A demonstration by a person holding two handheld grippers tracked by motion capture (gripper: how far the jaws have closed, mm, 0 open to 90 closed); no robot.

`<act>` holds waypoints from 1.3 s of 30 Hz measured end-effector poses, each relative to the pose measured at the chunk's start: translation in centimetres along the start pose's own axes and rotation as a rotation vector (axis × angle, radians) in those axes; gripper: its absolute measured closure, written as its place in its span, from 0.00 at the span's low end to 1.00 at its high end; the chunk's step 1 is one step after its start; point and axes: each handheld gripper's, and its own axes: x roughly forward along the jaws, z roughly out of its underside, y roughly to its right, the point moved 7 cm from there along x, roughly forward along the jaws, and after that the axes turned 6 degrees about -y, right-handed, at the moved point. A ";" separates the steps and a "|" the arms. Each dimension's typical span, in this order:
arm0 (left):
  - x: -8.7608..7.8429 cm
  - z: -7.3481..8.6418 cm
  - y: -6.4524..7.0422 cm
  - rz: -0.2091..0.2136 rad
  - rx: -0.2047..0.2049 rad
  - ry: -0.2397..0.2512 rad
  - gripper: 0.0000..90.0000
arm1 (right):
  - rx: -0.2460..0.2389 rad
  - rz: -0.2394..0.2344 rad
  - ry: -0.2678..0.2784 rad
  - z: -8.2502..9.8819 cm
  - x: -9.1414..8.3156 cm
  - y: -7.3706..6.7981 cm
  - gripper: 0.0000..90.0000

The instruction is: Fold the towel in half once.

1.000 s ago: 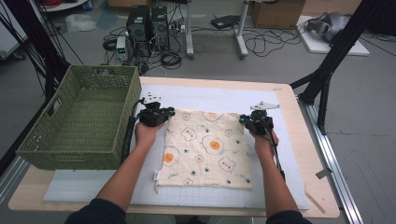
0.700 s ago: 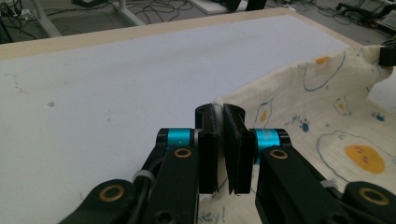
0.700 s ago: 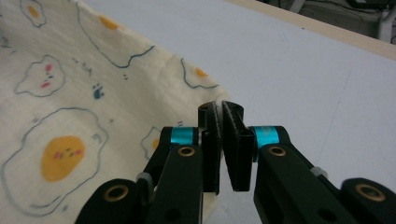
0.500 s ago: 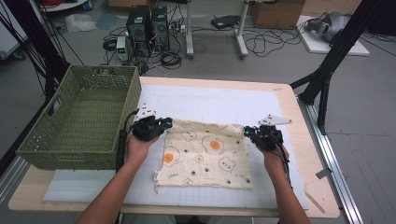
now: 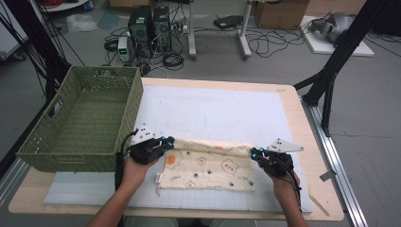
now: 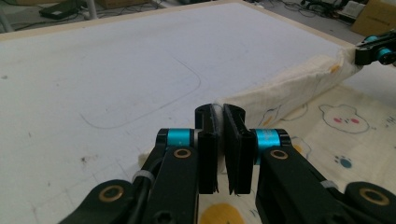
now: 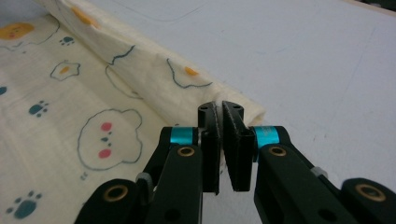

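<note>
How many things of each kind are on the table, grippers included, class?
Grippers: 2, left and right
Cloth: 1
Basket: 1
Mat: 1
Total: 5

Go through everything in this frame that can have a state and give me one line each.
Printed cloth: far edge lifted and folding toward the person, near part flat on the mat.
Left hand-held gripper: shut on the cloth's far left corner.
Right hand-held gripper: shut on the far right corner.
Green basket: upright, empty.
</note>
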 end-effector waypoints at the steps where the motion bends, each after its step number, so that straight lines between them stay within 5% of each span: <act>1: -0.1 0.2 0.2 0.003 -0.002 0.000 0.93 | 0.002 -0.006 -0.002 0.2 -0.1 -0.2 0.95; 11: -1.2 2.1 1.5 0.029 0.006 -0.024 0.93 | -0.020 -0.035 0.000 1.4 -1.7 -2.0 0.95; 24: -2.1 4.9 2.3 0.079 0.006 -0.065 0.91 | -0.072 -0.091 -0.077 3.9 -3.1 -3.9 0.92; 27: -2.6 4.6 2.0 0.060 -0.018 -0.031 0.73 | -0.078 -0.070 -0.062 3.8 -3.7 -3.7 0.81; 31: -3.4 3.7 1.2 0.031 -0.064 0.028 0.52 | -0.026 -0.039 -0.020 3.5 -4.5 -2.6 0.77; 39: -2.1 2.5 -0.8 0.002 -0.102 0.012 0.51 | 0.005 -0.012 -0.010 2.8 -3.6 -1.5 0.71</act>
